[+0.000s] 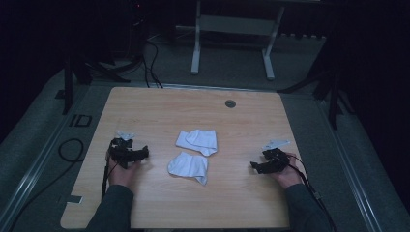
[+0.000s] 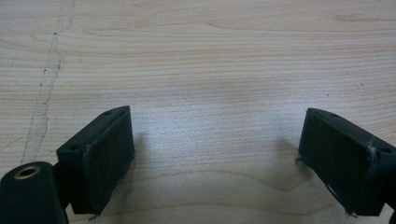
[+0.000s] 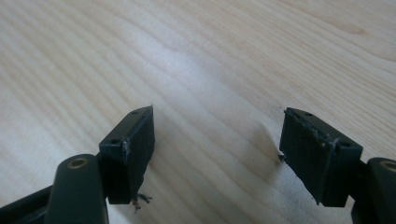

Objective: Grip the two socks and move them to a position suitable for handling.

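**Two white socks wait mid-surface between two open, empty tongs**

Two small white cloth socks lie crumpled near the middle of a pale wood-grain surface. The farther white sock is loosely bunched, one end folded over itself. The nearer white sock lies just beside it, closer to the person, apart from it or barely touching at a corner; the dim high view does not settle which. Both are within easy reach of either hand, which suggests they were put there to be picked up, perhaps paired or folded.

The left black two-jaw tongs rest at the left of the socks, held low over the surface in the person's left hand, tips aimed inward toward the cloth. The left gripper view has the jaws spread wide over bare wood, nothing between them. The right black tongs mirror this at the right, in the right hand; their jaws too stand wide apart and grip nothing. Both sit well apart from the socks, a likely ready pose before reaching in.

Grey sleeves enter from the bottom edge. A small round grey grommet sits near the far edge of the surface, and a white metal frame stands on the dark floor beyond.
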Action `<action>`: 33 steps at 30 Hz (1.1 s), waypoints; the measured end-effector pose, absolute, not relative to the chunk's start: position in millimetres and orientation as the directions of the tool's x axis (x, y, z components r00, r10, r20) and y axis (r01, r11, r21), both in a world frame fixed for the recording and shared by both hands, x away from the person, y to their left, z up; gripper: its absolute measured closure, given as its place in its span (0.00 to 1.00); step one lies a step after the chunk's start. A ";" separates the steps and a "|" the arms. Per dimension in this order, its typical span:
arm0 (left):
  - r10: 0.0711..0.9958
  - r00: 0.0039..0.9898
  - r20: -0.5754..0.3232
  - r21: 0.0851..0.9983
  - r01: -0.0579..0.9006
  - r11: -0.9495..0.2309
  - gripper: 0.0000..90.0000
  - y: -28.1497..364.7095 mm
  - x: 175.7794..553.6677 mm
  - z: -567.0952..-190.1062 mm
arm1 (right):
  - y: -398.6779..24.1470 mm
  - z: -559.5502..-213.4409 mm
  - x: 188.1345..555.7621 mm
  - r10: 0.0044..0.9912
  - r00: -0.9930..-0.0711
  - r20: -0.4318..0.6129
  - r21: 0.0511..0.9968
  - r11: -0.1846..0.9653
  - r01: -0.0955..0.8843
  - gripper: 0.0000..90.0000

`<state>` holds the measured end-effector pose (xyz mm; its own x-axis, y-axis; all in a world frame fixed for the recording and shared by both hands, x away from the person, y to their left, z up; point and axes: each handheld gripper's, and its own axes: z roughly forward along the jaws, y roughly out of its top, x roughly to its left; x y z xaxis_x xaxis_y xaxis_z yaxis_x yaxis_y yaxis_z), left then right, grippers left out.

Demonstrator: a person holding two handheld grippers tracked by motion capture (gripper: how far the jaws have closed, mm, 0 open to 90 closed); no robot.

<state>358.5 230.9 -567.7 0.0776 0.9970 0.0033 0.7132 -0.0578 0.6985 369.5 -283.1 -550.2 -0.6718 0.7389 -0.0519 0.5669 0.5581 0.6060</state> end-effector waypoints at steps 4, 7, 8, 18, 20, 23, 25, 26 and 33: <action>0.997 0.078 0.003 0.699 0.713 -0.058 0.12 231.0 358.4 -567.8 | -281.0 -545.0 367.4 0.719 -0.693 -0.056 0.587 0.585 0.560 0.33; 0.997 0.078 0.003 0.699 0.712 -0.058 0.12 231.0 358.4 -567.8 | -276.7 -539.2 364.0 0.694 -0.716 -0.068 0.577 0.613 0.539 0.34; 0.997 0.078 0.003 0.699 0.712 -0.058 0.12 231.0 358.4 -567.8 | -275.5 -537.8 363.0 0.689 -0.721 -0.073 0.574 0.621 0.535 0.35; 0.996 0.084 0.003 0.699 0.712 -0.062 0.12 231.5 358.2 -567.8 | -249.6 -520.2 346.7 0.607 -0.791 -0.079 0.566 0.680 0.465 0.43; 0.996 0.084 0.003 0.699 0.712 -0.063 0.12 231.5 358.2 -567.8 | -243.4 -516.3 343.8 0.591 -0.803 -0.080 0.570 0.688 0.450 0.44; 0.996 0.085 0.003 0.699 0.713 -0.063 0.12 231.5 358.2 -567.8 | -233.9 -511.3 340.2 0.569 -0.817 -0.090 0.566 0.704 0.428 0.46; 0.996 0.084 0.004 0.699 0.713 -0.063 0.12 231.5 358.2 -567.8 | -228.0 -508.7 338.2 0.557 -0.825 -0.095 0.562 0.714 0.417 0.48; 0.996 0.085 0.004 0.699 0.713 -0.063 0.12 231.5 358.2 -567.7 | -224.9 -507.6 337.1 0.554 -0.826 -0.106 0.561 0.719 0.410 0.48; 0.996 0.084 0.003 0.699 0.713 -0.063 0.12 231.5 358.1 -567.7 | -207.5 -501.0 333.0 0.517 -0.847 -0.124 0.565 0.738 0.368 0.56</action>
<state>358.1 231.5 -567.7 0.0844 0.9964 0.0034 0.7127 -0.0628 0.6987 333.0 -207.5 -501.0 -0.8472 0.5167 -0.1239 0.3677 0.7385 0.5652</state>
